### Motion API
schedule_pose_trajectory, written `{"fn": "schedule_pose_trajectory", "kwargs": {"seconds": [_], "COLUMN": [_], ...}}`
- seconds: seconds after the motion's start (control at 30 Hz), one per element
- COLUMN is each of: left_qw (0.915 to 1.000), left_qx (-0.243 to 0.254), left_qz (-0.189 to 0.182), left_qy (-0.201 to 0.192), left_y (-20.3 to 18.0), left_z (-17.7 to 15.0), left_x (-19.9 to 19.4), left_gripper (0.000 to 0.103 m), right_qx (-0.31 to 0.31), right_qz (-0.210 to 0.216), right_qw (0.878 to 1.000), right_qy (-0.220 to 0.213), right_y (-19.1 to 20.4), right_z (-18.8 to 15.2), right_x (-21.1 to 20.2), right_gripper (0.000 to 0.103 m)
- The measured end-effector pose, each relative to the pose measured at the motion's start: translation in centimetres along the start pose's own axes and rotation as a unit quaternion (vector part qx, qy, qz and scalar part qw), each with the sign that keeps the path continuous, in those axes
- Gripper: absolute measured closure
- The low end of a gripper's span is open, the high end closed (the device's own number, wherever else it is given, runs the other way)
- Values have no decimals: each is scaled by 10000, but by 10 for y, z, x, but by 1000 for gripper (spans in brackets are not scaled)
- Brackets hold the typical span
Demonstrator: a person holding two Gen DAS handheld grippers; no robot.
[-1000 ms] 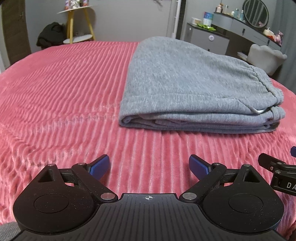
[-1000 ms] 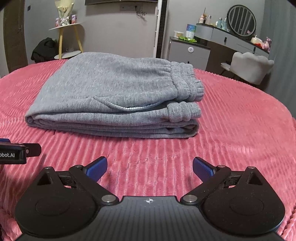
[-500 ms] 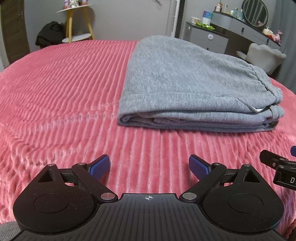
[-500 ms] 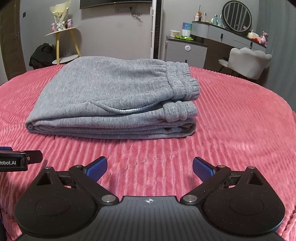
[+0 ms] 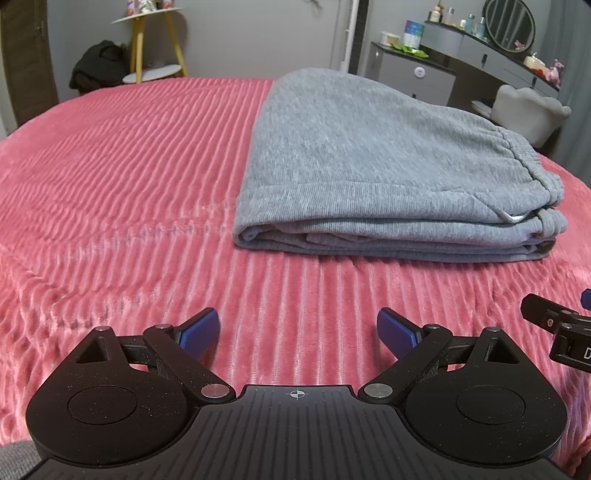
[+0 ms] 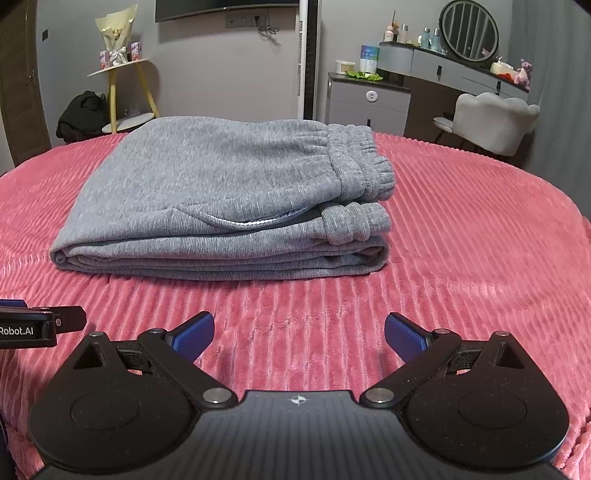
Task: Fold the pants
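Grey sweatpants [image 5: 373, 177] [image 6: 221, 206] lie folded into a flat stack of several layers on the pink ribbed bedspread [image 5: 122, 177] [image 6: 480, 236]. Their elastic waistband [image 6: 358, 162] is at the stack's right end. My left gripper [image 5: 297, 332] stands open, low over the bedspread and a short way in front of the stack, holding nothing. My right gripper [image 6: 299, 332] is open too, empty, in front of the stack's near edge. Each gripper shows at the edge of the other's view, the right gripper [image 5: 554, 328] and the left gripper [image 6: 37, 325].
Beyond the bed stand a yellow-legged side table [image 6: 122, 81] with a dark bundle [image 6: 81, 114] under it, a grey dresser [image 6: 369, 99], a vanity with a round mirror [image 6: 469, 31], and a pale chair [image 6: 495, 118]. Bare bedspread spreads left of the pants.
Both grippers have drawn back slightly and lifted a little, so the folded stack sits a bit farther off. The pants have not moved, and both grippers stay open.
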State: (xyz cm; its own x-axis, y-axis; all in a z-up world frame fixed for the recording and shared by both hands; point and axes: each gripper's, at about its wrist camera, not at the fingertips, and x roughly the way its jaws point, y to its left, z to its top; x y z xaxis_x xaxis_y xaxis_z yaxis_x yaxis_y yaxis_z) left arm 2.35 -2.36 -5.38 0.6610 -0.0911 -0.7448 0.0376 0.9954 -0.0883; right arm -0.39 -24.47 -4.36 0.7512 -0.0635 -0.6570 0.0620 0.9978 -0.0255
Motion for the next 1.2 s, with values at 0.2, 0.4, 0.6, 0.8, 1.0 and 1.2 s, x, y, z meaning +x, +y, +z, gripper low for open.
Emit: {"fn": "schedule_pose_trajectory", "kwargs": {"seconds": [0.2, 0.4, 0.6, 0.8, 1.0, 1.2], "left_qw": [10000, 10000, 10000, 10000, 10000, 10000], "left_qx": [-9, -30, -41, -27, -56, -78], "left_qz": [-7, -25, -38, -22, -49, -60], "left_qy": [17, 21, 30, 23, 14, 2], "left_y": [0, 0, 1, 0, 1, 2], "left_z": [0, 0, 0, 0, 1, 1], "left_x": [0, 0, 0, 0, 0, -1], "left_gripper": [7, 7, 7, 7, 7, 7], "right_qx": [58, 86, 115, 135, 111, 98], "right_qz": [11, 19, 56, 58, 53, 52], "right_qw": [10000, 10000, 9999, 9999, 9999, 9999], "right_qy": [-8, -14, -49, -55, -60, -70], "right_y": [-2, -2, -3, -4, -3, -2], "right_z": [0, 1, 1, 1, 1, 2], "right_x": [-1, -1, -3, -3, -3, -3], "right_gripper": [4, 4, 4, 4, 4, 4]}}
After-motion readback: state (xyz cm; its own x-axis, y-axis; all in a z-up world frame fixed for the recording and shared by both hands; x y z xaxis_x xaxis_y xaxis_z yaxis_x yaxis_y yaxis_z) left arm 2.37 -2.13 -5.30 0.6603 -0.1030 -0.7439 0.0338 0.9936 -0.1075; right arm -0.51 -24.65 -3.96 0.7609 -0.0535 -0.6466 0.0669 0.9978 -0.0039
